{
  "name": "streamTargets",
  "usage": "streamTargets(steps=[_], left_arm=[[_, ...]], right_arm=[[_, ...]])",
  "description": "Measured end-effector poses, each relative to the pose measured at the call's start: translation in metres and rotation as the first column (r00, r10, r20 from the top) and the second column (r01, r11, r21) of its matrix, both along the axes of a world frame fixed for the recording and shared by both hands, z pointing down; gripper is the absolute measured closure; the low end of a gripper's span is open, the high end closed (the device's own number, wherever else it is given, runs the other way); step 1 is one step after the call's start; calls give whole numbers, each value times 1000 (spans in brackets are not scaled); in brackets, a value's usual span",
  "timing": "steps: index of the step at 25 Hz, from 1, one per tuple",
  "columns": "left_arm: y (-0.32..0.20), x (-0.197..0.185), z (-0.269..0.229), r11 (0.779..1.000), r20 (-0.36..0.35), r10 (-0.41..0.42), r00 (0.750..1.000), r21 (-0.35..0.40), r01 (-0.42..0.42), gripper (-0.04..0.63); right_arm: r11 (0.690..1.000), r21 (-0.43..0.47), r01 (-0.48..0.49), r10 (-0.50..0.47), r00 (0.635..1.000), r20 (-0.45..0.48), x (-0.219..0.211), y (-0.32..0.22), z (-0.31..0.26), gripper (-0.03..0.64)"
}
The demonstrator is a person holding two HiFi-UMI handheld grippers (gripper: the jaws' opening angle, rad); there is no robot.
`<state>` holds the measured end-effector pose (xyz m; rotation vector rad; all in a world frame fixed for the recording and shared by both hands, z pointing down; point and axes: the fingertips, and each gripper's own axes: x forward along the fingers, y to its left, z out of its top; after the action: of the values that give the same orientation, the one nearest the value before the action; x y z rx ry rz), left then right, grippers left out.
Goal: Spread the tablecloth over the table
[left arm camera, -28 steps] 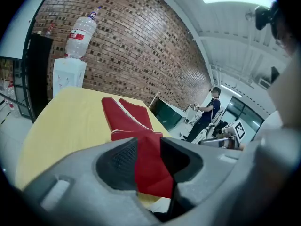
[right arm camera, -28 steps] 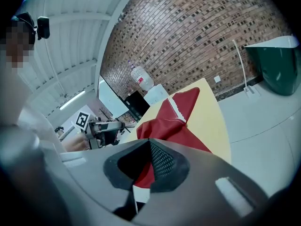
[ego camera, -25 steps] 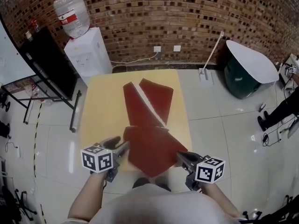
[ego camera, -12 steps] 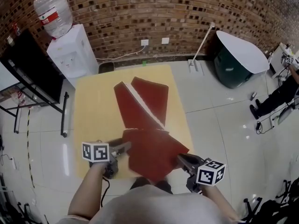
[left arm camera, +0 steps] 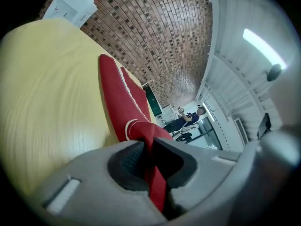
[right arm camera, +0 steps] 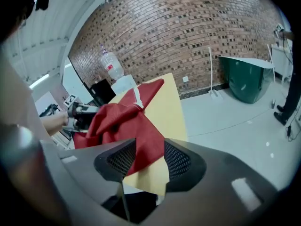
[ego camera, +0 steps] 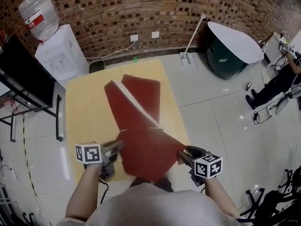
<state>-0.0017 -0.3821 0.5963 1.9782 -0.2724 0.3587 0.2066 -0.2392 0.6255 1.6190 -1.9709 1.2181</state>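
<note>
A red tablecloth (ego camera: pixel 136 112) lies folded along the yellow table (ego camera: pixel 84 107), and its near end hangs over the front edge. My left gripper (ego camera: pixel 116 148) is at the cloth's near left edge. In the left gripper view its jaws (left arm camera: pixel 149 161) are closing, and a bunched fold of cloth (left arm camera: pixel 141 131) is pinched between the pads. My right gripper (ego camera: pixel 181 156) is at the near right corner. There the jaws (right arm camera: pixel 148 161) are opening, and the red cloth (right arm camera: pixel 127 121) hangs loosely between the spread pads over the table corner (right arm camera: pixel 164 102).
A white water dispenser (ego camera: pixel 56 55) and a black panel (ego camera: pixel 23 74) stand to the far left of the table. At the far right are a white pole stand (ego camera: pixel 193 36) and a green tub with a white top (ego camera: pixel 230 51). A person (ego camera: pixel 277 84) sits at the right edge. Tiled floor surrounds the table.
Both grippers have come down toward the table's near edge. The left jaws spread and then closed on the cloth's left edge. The right jaws have parted around the right corner.
</note>
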Motion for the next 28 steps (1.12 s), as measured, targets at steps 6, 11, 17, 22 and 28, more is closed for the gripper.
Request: streamTargets(steps=[6,11,17,22,28], left_arm=[[3,0,-6,1000,-41,8,999,-2,-9,581],[6,-1,-10,1000,-65,10,998,-4,-10,581],[8,-8,-13,1000,-74,5,997,-9,-5,581],[8,-15,-10,1000,-80,-2,997,-18,0,581],[10,-15,-16,1000,-94,15,995,-3,-15,583]], right_arm=[[999,-23,-24,20,986,-167,10,-2,14,400],[998,-61,-7,-6,977,-213,8,-5,26,385],[996,-92,4,-29,960,-279,1,-3,32,402],[990,-138,7,-50,948,-314,-7,-4,35,481],[987,-158,-42,7,975,-221,-18,-6,34,583]])
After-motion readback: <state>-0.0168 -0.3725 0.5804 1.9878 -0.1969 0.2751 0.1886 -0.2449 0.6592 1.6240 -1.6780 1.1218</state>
